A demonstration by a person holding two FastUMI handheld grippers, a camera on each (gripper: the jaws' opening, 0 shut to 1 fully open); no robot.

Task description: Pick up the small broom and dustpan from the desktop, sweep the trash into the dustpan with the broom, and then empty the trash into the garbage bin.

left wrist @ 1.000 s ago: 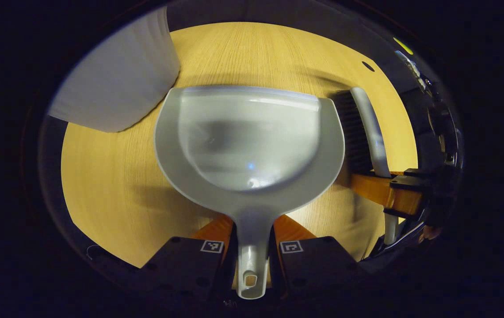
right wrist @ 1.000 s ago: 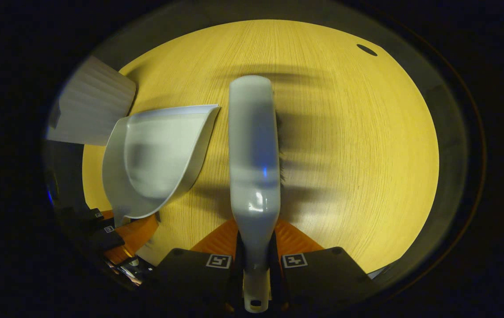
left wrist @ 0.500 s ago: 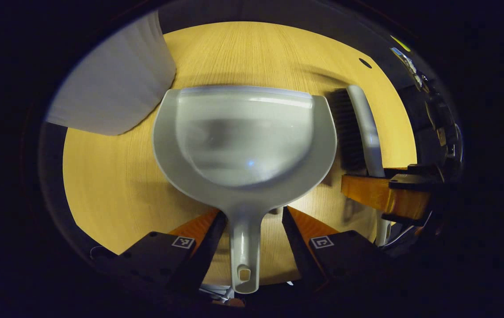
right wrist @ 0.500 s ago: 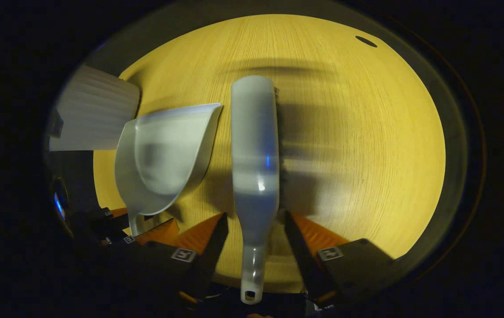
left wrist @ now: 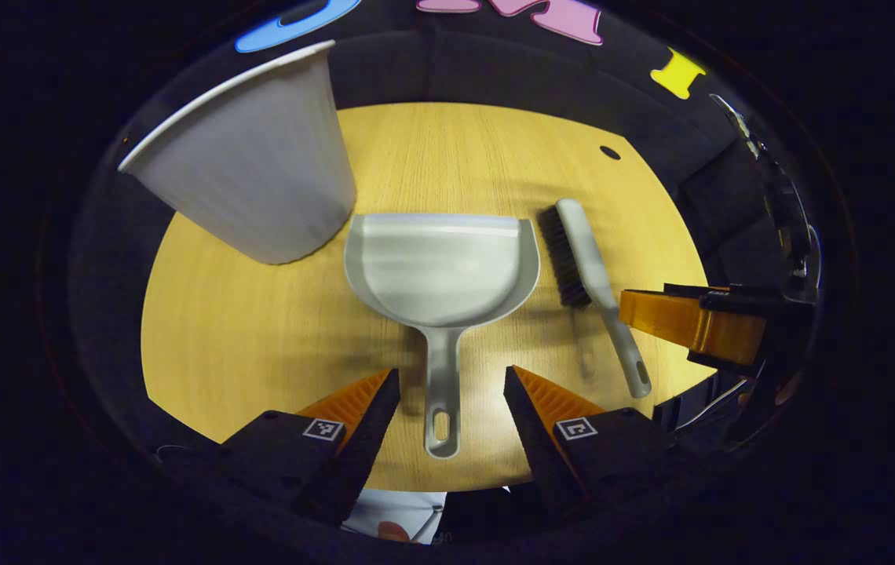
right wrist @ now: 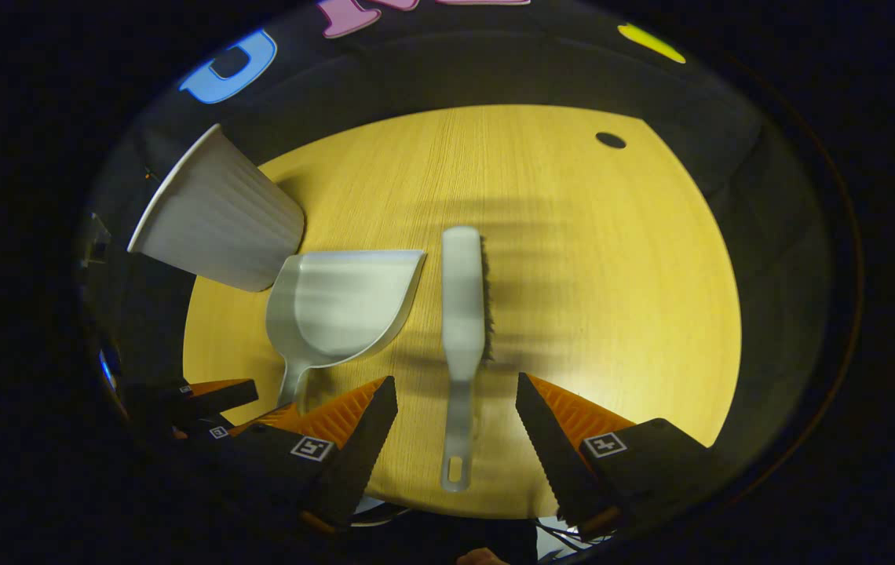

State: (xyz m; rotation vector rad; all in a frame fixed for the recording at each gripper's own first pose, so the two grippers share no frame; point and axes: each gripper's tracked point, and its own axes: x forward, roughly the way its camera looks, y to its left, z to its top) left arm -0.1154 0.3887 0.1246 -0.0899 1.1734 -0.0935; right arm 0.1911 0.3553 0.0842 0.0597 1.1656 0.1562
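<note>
While both lie flat, dustpan (left wrist: 441,271) neighbours broom (left wrist: 582,259).

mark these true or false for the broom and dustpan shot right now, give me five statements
1. The left gripper is shut on the dustpan handle. False: its jaws stand open, apart from the handle on both sides.
2. The broom lies on the table between the right gripper's open jaws. True.
3. The dustpan lies between the garbage bin and the broom. True.
4. The garbage bin lies tipped over on the table. False: it stands upright, open end up.
5. The dustpan holds a pile of trash. False: its scoop looks empty.
</note>
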